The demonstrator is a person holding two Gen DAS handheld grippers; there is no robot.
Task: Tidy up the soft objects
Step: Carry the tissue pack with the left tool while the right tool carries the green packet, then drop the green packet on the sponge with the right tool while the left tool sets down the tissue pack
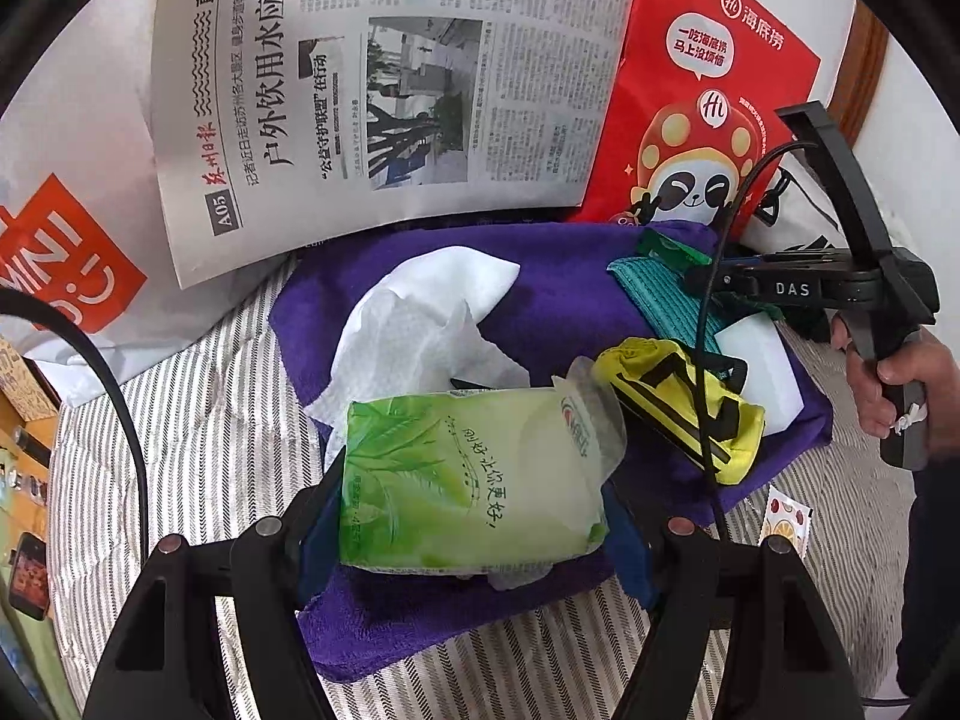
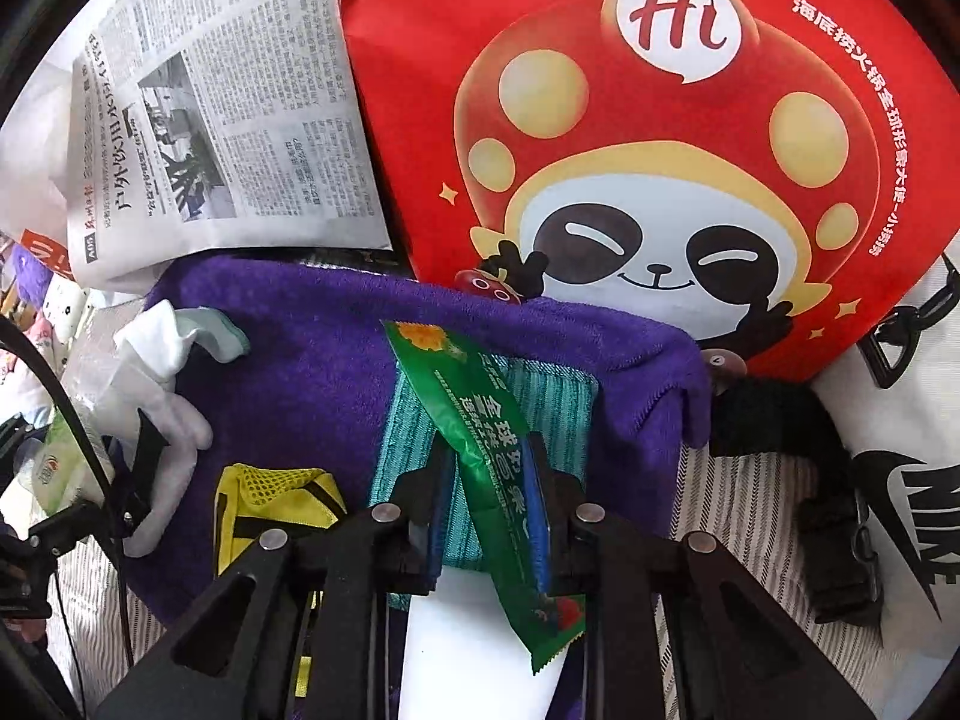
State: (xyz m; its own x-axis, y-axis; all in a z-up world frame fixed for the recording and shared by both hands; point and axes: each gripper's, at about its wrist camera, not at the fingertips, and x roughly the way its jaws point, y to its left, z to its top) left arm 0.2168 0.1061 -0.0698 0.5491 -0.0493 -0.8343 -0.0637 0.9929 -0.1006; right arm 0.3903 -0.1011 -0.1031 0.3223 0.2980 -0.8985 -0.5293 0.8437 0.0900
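two grippers, each clamped on a packet, above a purple towel

the left gripper [image 1: 474, 516] sits at the bottom centre of the left wrist view with its jaws set wide and pressed on both sides of a green tissue pack [image 1: 468, 480]. the pack is plump, pale green with leaf print, and one clear flap sticks up at its upper right corner. just behind it, toward the middle of the frame, lies a crumpled white tissue [image 1: 420, 324] on a purple towel [image 1: 570, 294]. the towel is spread over a striped sheet [image 1: 198, 438].

to the right of the pack lies a yellow mesh pouch [image 1: 678, 402] with black straps, and beside it a white block [image 1: 762, 372] partly over a teal cloth [image 1: 654, 294].

at the right edge of that view a hand [image 1: 894, 384] grips the handle of the right gripper [image 2: 489, 498]. in the right wrist view, bottom centre, its jaws are nearly together, pinching a long green sachet [image 2: 486, 450] that runs on a slant from the middle of the frame down to the lower centre. under it are the teal cloth and the white block.

a newspaper [image 1: 384, 84] leans across the upper left of both views. a red paper bag [image 2: 648, 150] with a panda drawing fills the upper right, touching the towel's far edge. a white bag [image 2: 906, 432] with black lettering lies at the right edge.
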